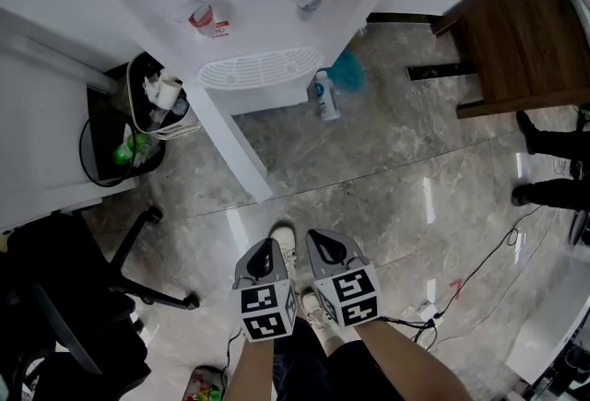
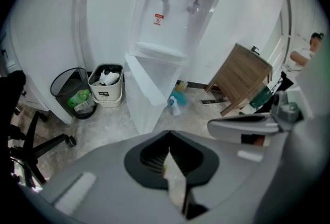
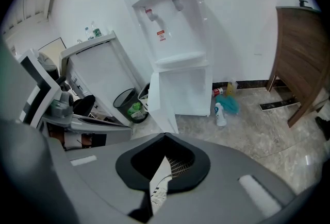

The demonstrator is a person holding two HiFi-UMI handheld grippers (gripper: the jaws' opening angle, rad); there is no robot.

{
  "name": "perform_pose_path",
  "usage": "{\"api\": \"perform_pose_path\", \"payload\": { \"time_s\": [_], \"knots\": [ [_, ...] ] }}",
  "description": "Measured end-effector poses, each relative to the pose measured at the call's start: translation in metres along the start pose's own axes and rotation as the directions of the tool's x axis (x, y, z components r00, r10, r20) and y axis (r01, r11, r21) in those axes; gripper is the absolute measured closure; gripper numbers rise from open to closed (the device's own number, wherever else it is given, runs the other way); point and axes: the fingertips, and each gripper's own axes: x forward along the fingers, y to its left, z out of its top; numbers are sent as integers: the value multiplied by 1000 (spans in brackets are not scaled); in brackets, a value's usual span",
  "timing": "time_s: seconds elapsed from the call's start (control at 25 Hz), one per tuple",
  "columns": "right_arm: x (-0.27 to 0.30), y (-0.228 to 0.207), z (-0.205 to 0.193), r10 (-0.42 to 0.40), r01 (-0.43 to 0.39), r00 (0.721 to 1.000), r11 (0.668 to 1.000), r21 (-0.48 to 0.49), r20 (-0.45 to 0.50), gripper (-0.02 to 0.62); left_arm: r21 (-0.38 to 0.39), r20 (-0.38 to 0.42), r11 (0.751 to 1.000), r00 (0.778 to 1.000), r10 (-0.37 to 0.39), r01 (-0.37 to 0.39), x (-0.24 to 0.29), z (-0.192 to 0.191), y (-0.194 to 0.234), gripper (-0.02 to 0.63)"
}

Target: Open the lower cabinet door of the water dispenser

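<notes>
Grippers are hanging side by side at six o'clock in the head view. The left gripper [image 1: 266,252] and the right gripper [image 1: 326,244] are both pointing forward and down over the person's white shoes [image 1: 285,241]. Each gripper view is showing its own two jaws closed tip to tip, with nothing caught between them. Neither gripper is touching anything.

The white water dispenser [image 1: 253,17] is standing against the wall at twelve o'clock from the grippers, well apart from them. Its lower cabinet door [image 1: 232,139] is standing open. The white panel is jutting out from the dispenser's base, below the slotted drip tray [image 1: 260,69], with its free edge pointing toward six o'clock, at the person.

At ten o'clock from the grippers, a white bin [image 1: 159,104] stuffed with litter is sitting just beside the dispenser. A black mesh bin [image 1: 97,155] is standing just beside the white one, on its nine o'clock side. At one o'clock a white bottle [image 1: 324,100] is lying on the marble floor [image 1: 387,169], near the dispenser's base and just beside something teal [image 1: 348,69] that is too small to identify. A brown wooden table [image 1: 521,30] is filling the two o'clock corner. A black office chair [image 1: 69,298] is sitting at nine o'clock, and cables [image 1: 475,275] are trailing over the floor at three o'clock. Another person's dark shoes [image 1: 544,143] are showing at the two o'clock edge.
</notes>
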Motion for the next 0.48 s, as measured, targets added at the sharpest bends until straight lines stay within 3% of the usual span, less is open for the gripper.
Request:
{"api": "perform_pose_path", "payload": {
  "time_s": [0.48],
  "knots": [
    [0, 1, -2, 5, -5, 1000, 1000, -6, -6, 604, 21, -17, 1000, 1000, -7, 8, 4, -6, -8, 600]
  ]
}}
